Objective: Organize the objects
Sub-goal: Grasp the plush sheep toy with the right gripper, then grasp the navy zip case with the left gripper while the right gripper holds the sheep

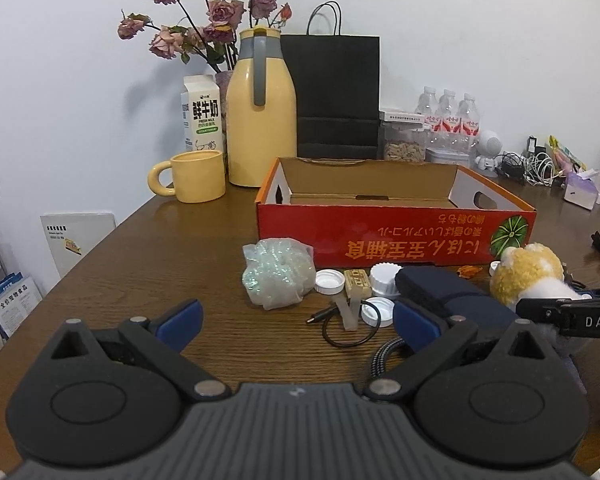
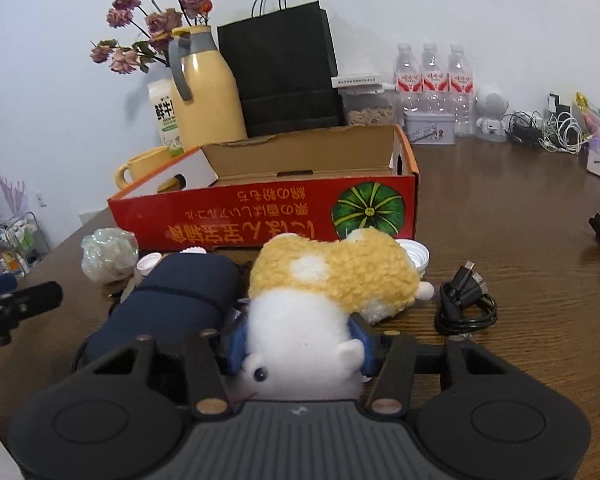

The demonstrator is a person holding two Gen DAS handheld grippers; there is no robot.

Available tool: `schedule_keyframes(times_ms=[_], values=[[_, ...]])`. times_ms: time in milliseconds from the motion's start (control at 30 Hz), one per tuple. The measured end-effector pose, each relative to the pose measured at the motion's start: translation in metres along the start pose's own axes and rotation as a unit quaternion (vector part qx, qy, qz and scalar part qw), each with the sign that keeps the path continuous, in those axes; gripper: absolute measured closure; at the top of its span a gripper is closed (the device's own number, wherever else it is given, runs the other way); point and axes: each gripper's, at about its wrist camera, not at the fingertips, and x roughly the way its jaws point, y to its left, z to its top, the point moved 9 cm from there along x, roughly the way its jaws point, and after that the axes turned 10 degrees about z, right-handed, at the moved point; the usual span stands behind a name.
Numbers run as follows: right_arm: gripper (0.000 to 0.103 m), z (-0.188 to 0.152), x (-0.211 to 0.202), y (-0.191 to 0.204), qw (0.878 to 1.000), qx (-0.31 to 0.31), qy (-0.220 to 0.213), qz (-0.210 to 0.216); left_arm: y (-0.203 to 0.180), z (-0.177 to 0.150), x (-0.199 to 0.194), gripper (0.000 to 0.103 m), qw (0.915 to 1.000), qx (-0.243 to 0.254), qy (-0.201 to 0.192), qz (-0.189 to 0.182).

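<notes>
The plush hamster (image 2: 320, 300) lies on its side on the wooden table (image 2: 520, 240), just in front of the red cardboard box (image 2: 260, 220). Its long axis runs from the white head, nearest the right wrist camera, away toward the box, with the yellow back uppermost and farther off. The right gripper (image 2: 298, 346) points forward and somewhat downward; its blue pads (image 2: 236, 344) press on either side of the white head, the jaws partly closed around it. Beside the toy on the left lies a dark blue pouch (image 2: 180, 300); on the right lies a coiled black cable (image 2: 466, 300).

The left gripper (image 1: 296, 316) hangs low over the table with its jaws wide apart and nothing between them, aimed at white bottle caps (image 1: 330, 282) and a crumpled plastic bag (image 1: 278, 272). Behind the open box stand a yellow thermos jug (image 1: 260, 120), a yellow mug (image 1: 196, 176), a milk carton (image 1: 202, 116) and a black paper bag (image 1: 332, 92) against a white wall.
</notes>
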Motion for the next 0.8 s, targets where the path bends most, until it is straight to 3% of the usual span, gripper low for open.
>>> schedule_keyframes(times_ms=[533, 800], values=[[0.055, 0.016, -0.028, -0.005, 0.998, -0.023, -0.063, 0.011, -0.052, 0.013, 0.005, 0.000, 0.9990, 0.025, 0.018, -0.032], [0.055, 0.027, -0.035, -0.029, 0.995, -0.032, -0.089, 0.006, -0.095, 0.012, 0.017, 0.000, 0.9948, 0.045, 0.070, -0.058]])
